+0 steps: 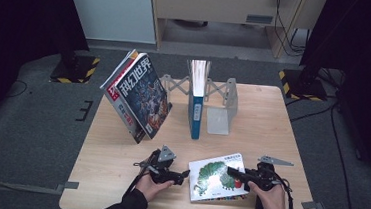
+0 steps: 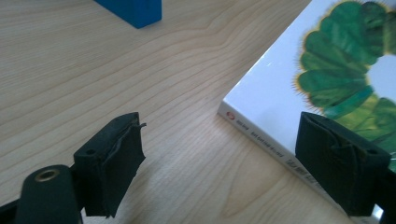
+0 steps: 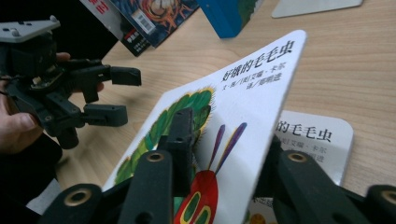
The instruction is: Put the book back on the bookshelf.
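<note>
A white picture book with a green caterpillar [image 1: 216,177] lies near the table's front edge. My right gripper [image 1: 232,171] is shut on its front cover [image 3: 243,88] and holds that cover tilted up off the title page [image 3: 317,135] beneath. One black jaw rests on the cover's face and the other sits behind it. My left gripper [image 1: 184,175] stands open just left of the book, held low over the wood. In the left gripper view the book's near corner [image 2: 261,112] lies close to the right-hand jaw of the left gripper [image 2: 224,168]. The right gripper view also catches the left gripper [image 3: 116,95], open.
A dark magazine [image 1: 141,96] leans at the back left against a metal expanding bookend rack [image 1: 221,117]. A blue book [image 1: 196,108] stands upright in that rack. Bare wood [image 1: 119,159] stretches along the table's left side.
</note>
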`<action>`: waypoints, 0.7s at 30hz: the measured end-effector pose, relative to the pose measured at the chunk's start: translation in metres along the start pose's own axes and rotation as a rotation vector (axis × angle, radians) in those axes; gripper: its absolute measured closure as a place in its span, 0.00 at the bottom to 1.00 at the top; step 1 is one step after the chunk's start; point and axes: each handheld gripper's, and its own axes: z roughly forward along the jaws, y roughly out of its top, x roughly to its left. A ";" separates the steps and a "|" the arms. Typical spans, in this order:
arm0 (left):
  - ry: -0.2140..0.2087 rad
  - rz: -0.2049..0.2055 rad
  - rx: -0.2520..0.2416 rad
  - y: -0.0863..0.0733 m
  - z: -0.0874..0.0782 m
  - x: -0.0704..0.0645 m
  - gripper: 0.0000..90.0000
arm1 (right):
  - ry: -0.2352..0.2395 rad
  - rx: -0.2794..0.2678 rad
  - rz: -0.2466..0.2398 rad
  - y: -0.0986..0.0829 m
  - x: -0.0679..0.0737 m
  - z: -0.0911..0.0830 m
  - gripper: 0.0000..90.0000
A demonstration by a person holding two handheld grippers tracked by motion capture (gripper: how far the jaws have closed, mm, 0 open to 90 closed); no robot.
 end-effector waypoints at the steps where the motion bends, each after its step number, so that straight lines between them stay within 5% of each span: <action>1: -0.008 -0.001 -0.007 0.000 -0.001 -0.001 0.16 | 0.005 -0.005 -0.001 0.001 0.000 0.000 0.79; 21: -0.144 0.016 0.025 -0.004 0.013 -0.022 0.15 | 0.100 -0.119 -0.059 0.013 0.011 -0.015 0.93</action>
